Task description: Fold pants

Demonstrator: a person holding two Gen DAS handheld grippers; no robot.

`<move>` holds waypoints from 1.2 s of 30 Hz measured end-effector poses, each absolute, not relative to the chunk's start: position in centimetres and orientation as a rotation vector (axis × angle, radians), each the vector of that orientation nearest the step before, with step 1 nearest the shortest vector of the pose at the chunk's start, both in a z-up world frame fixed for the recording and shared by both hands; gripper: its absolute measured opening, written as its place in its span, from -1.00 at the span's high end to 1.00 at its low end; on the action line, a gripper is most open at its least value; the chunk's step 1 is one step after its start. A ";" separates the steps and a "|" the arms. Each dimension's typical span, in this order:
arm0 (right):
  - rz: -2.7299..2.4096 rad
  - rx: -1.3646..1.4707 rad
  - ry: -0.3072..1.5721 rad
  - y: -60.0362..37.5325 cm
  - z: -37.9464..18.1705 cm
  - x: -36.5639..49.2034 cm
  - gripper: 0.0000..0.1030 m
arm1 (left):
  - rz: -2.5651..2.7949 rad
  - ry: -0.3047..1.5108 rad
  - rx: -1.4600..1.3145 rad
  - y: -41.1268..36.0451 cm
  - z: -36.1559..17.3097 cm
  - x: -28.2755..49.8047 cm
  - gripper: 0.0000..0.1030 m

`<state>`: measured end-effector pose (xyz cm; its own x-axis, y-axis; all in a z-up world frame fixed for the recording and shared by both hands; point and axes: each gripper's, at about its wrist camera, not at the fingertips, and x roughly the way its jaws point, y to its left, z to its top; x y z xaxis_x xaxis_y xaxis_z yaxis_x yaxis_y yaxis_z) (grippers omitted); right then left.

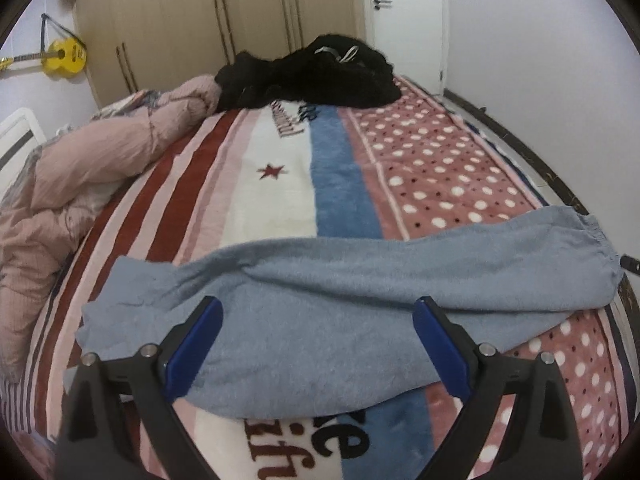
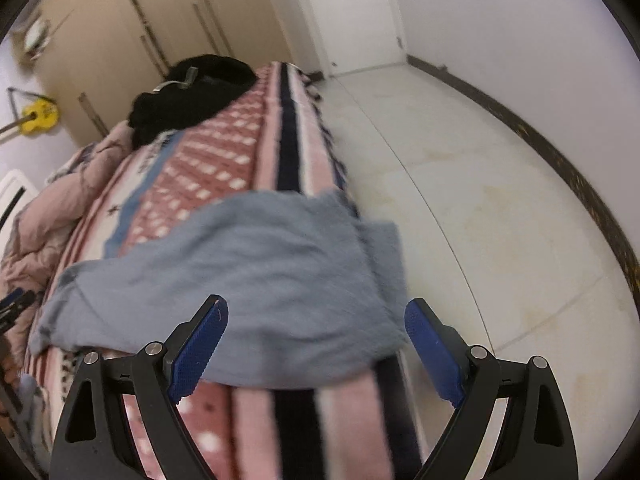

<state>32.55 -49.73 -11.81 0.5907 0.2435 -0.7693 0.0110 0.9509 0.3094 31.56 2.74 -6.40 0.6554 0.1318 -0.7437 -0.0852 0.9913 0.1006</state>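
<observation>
Holding your left gripper [image 1: 318,322] wide open and empty, you have it low over the grey-blue pants [image 1: 320,304], which lie stretched crosswise on the patterned blanket [image 1: 280,184] near the front edge of the bed. Your right gripper [image 2: 316,322] is just as wide open, gripping nothing, above the end of the pants [image 2: 248,272] that reaches the bed's side edge; there a flap hangs over toward the floor [image 2: 480,184].

Only the left view shows the whole garment, its gathered end near the right side and the other end flat at the left. Only the right view shows the bare floor beside the bed, with open room out to the wall.

Beyond the pants the blanket runs free up to a black clothing heap [image 1: 316,72]; a pink duvet [image 1: 80,168] crowds the left side. The right view is motion-blurred, so the overhanging flap's edge is hard to make out.
</observation>
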 end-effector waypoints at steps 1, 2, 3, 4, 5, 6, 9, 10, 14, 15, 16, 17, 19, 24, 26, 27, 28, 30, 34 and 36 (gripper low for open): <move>0.141 0.323 0.938 -50.2 -12.5 32.7 -0.71 | 0.134 0.851 0.054 3.1 -6.5 31.6 -0.83; 0.161 0.389 0.942 -50.8 -13.3 32.8 -0.71 | 0.149 0.854 0.046 3.7 -6.6 31.7 -0.83; 0.184 0.452 0.944 -51.3 -14.0 32.9 -0.75 | 0.157 0.856 0.039 4.3 -6.7 31.7 -0.83; 0.189 0.502 0.945 -51.6 -14.7 33.0 -0.75 | 0.163 0.859 0.030 4.9 -6.7 31.7 -0.83; 0.185 0.539 0.948 -51.8 -15.2 33.1 -0.75 | 0.169 0.860 0.023 5.4 -6.8 31.6 -0.83; 0.189 0.571 0.942 -52.0 -15.7 33.2 -0.76 | 0.176 0.860 0.018 5.8 -6.9 31.6 -0.83; 0.184 0.605 0.906 -52.1 -15.9 33.0 -0.75 | 0.198 0.867 0.000 6.6 -7.4 31.4 -0.83; 0.177 0.626 0.887 -52.3 -15.9 32.8 -0.72 | 0.203 0.869 -0.005 6.8 -7.5 31.4 -0.83; 0.109 0.657 0.924 -52.6 -16.0 31.7 -0.60 | 0.199 0.879 -0.044 7.3 -8.0 31.3 -0.83; 0.137 0.691 0.927 -52.5 -16.0 31.3 -0.60 | 0.193 0.879 -0.052 7.3 -8.1 31.3 -0.83; 0.176 0.725 0.923 -52.2 -16.1 30.7 -0.60 | 0.188 0.877 -0.057 7.2 -8.2 31.2 -0.83; 0.214 0.752 0.916 -51.9 -16.0 30.1 -0.60 | 0.185 0.875 -0.059 7.1 -8.2 31.1 -0.83; 0.269 0.760 0.901 -50.4 -15.5 29.2 -0.60 | 0.185 0.871 -0.061 7.0 -8.3 31.0 -0.83; 0.400 0.745 0.953 -44.1 -15.8 30.2 -0.59 | 0.170 0.874 -0.097 6.8 -8.5 30.7 -0.83; 0.352 0.692 0.949 -42.4 -16.0 31.3 -0.60 | 0.168 0.876 -0.110 6.9 -8.6 30.5 -0.83; 0.311 0.686 0.928 -42.0 -16.0 32.0 -0.60 | 0.172 0.873 -0.114 7.2 -8.7 30.2 -0.83; 0.267 0.710 0.900 -41.9 -16.1 32.6 -0.60 | 0.177 0.872 -0.117 7.4 -8.7 30.2 -0.83; 0.186 0.757 0.849 -42.3 -16.2 33.5 -0.48 | 0.186 0.870 -0.134 8.1 -8.9 29.8 -0.83; 0.013 0.717 0.794 -42.7 -15.9 35.1 0.70 | 0.200 0.879 -0.180 9.3 -9.5 29.3 -0.83; 0.003 0.705 0.773 -43.0 -15.7 35.1 0.85 | 0.201 0.884 -0.194 9.7 -9.9 29.2 -0.83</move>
<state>35.15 -43.02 -15.65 0.7274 0.2509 -0.6387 0.2462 0.7734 0.5842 29.19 9.67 -9.89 0.6176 0.0934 -0.7810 -0.2532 0.9637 -0.0850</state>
